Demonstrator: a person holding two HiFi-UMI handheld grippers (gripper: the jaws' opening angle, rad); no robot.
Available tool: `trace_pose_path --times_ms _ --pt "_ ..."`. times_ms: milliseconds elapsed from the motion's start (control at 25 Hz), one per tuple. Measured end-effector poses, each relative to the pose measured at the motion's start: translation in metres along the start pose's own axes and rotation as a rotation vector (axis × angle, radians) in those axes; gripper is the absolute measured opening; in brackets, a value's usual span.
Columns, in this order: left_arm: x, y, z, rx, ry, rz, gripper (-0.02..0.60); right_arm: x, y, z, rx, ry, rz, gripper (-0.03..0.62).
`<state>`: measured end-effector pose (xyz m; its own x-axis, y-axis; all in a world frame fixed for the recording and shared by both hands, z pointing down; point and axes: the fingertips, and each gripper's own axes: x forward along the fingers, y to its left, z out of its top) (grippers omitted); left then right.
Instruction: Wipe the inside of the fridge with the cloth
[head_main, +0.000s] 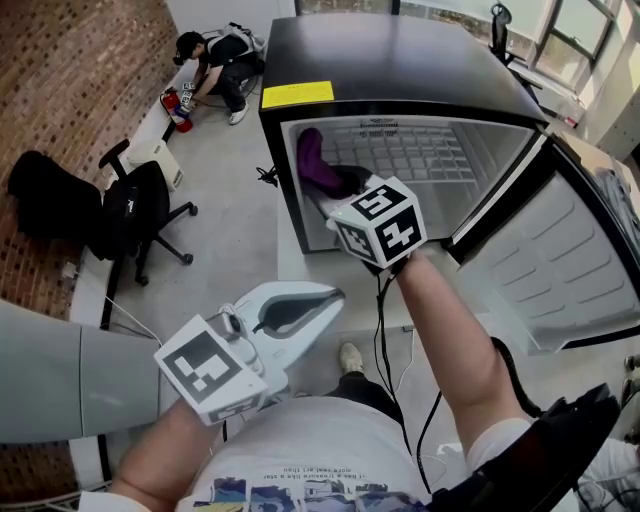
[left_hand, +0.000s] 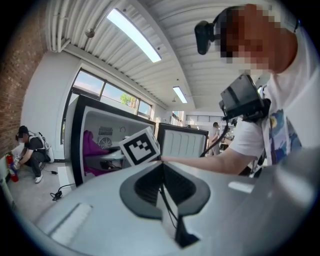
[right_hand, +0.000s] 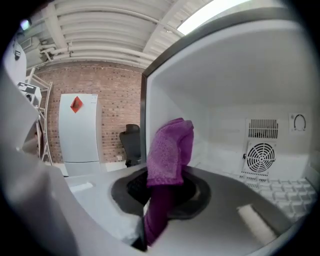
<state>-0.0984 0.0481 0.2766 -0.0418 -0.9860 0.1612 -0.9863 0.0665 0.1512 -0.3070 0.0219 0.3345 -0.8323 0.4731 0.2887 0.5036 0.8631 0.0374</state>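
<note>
- Fridge (head_main: 400, 60): black cabinet with a white interior. Its door (head_main: 560, 270) stands wide open to the right.
- Right gripper (head_main: 345, 183): reaches into the left part of the fridge interior. Its jaws are closed on the cloth (right_hand: 167, 150), pinching it between them.
- Cloth: purple. It stands up out of the jaws and folds over at the top, inside the fridge close to the left wall. Contact with the wall cannot be confirmed.
- Left gripper (head_main: 335, 297): held low and near the person's body, well outside the fridge. Its jaws are together with nothing between them.
- Fan grille (right_hand: 261, 156): set in the far wall of the interior, to the right of the cloth.
- Office chair (head_main: 140, 215): black, on the floor left of the fridge, beside the brick wall (head_main: 70, 90).
- Second person (head_main: 220, 65): crouched on the floor at far left.
</note>
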Motion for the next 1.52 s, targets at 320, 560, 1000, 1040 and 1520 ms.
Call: trace_pose_path --times_ms 320,560,1000,1040,1520 --pt "-0.006 -0.004 -0.010 0.033 0.000 -0.037 0.005 -0.025 0.010 -0.003 0.083 -0.017 -0.016 0.052" --pt "-0.001 -0.002 -0.007 0.026 0.001 -0.046 0.005 -0.056 -0.030 0.002 0.116 -0.063 -0.150 0.052" --pt "0.033 0.004 0.001 0.036 -0.017 -0.088 0.005 -0.132 -0.172 -0.002 0.099 -0.041 -0.509 0.052" --pt "0.038 0.006 0.002 0.034 -0.015 -0.084 0.005 -0.136 -0.183 -0.005 0.095 -0.032 -0.538 0.052" --pt "0.072 0.012 0.012 0.026 -0.009 -0.085 0.005 -0.140 -0.263 -0.022 0.069 0.055 -0.762 0.052"
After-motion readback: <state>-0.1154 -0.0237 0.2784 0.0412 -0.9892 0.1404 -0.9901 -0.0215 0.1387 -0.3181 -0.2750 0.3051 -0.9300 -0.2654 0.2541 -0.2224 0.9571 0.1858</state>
